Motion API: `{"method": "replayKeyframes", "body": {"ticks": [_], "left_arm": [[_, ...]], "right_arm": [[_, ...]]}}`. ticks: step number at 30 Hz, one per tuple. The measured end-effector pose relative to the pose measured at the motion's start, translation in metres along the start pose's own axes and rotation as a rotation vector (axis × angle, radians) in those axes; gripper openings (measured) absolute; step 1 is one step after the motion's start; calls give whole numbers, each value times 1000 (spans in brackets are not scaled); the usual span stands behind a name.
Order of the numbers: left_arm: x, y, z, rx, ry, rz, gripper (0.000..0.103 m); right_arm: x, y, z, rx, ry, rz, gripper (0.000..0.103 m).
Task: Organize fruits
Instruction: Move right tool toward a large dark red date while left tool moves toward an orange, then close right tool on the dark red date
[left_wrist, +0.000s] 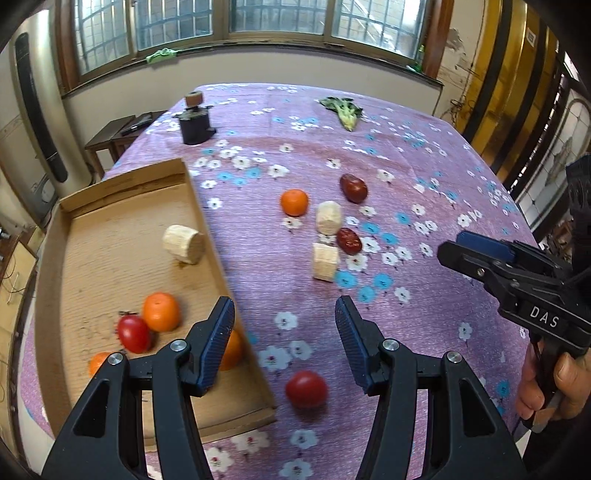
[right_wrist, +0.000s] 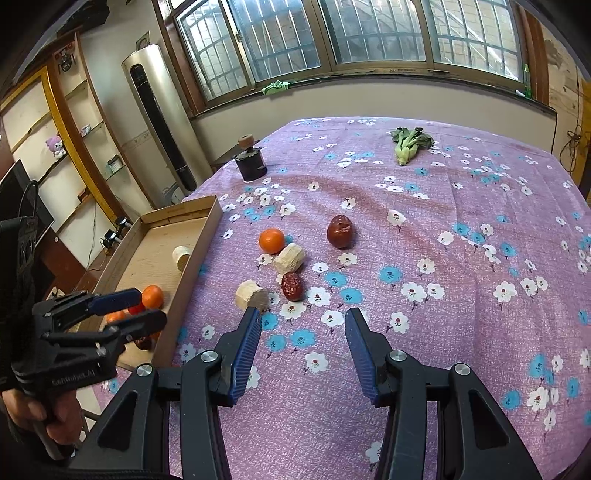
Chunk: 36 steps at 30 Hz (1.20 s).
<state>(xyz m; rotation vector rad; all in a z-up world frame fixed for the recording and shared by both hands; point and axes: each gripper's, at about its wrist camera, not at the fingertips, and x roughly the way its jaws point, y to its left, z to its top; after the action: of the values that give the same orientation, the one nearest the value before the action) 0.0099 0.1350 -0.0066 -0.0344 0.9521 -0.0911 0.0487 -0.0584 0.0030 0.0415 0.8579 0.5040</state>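
Observation:
A cardboard tray (left_wrist: 125, 181) (right_wrist: 184, 208) lies at the table's left. It holds a pale cylinder chunk (left_wrist: 184, 243), oranges (left_wrist: 161, 312) and a red tomato (left_wrist: 133, 333). On the cloth lie an orange (left_wrist: 293, 202) (right_wrist: 272, 240), two pale chunks (left_wrist: 328, 218) (left_wrist: 325, 262), two dark red dates (left_wrist: 353, 188) (left_wrist: 349, 240) and a red tomato (left_wrist: 306, 388). My left gripper (left_wrist: 284, 332) (right_wrist: 149, 307) hovers open over the tray's right wall, with the loose tomato on the cloth below it. Right of the fruit group, my right gripper (right_wrist: 303, 325) (left_wrist: 456, 245) is open and holds nothing.
At the table's far side stand a dark jar with a round stopper (left_wrist: 194, 125) (right_wrist: 251, 162) and a green leafy vegetable (left_wrist: 345, 110) (right_wrist: 408, 142). A tall air conditioner (right_wrist: 162, 118) stands beyond the left edge. A person's hand (left_wrist: 546, 384) grips the right tool.

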Motion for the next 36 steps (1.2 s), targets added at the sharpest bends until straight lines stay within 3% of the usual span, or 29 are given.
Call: {"method": "replayKeyframes", "body": {"ticks": [14, 25, 30, 33, 35, 36], "left_arm": [[30, -19, 11, 11, 51, -37, 55], [83, -26, 26, -28, 135, -48, 55], [100, -22, 26, -48, 160, -43, 55], [102, -26, 29, -29, 139, -35, 55], [103, -29, 30, -10, 126, -36, 43], [102, -31, 30, 1, 121, -42, 26]], "right_arm": [[27, -5, 22, -11, 11, -6, 49], [94, -30, 64, 43, 45, -51, 48], [127, -35, 74, 42, 79, -64, 42], [147, -37, 73, 40, 111, -67, 32], [150, -37, 71, 38, 110, -58, 31], [149, -36, 70, 36, 109, -63, 31]]}}
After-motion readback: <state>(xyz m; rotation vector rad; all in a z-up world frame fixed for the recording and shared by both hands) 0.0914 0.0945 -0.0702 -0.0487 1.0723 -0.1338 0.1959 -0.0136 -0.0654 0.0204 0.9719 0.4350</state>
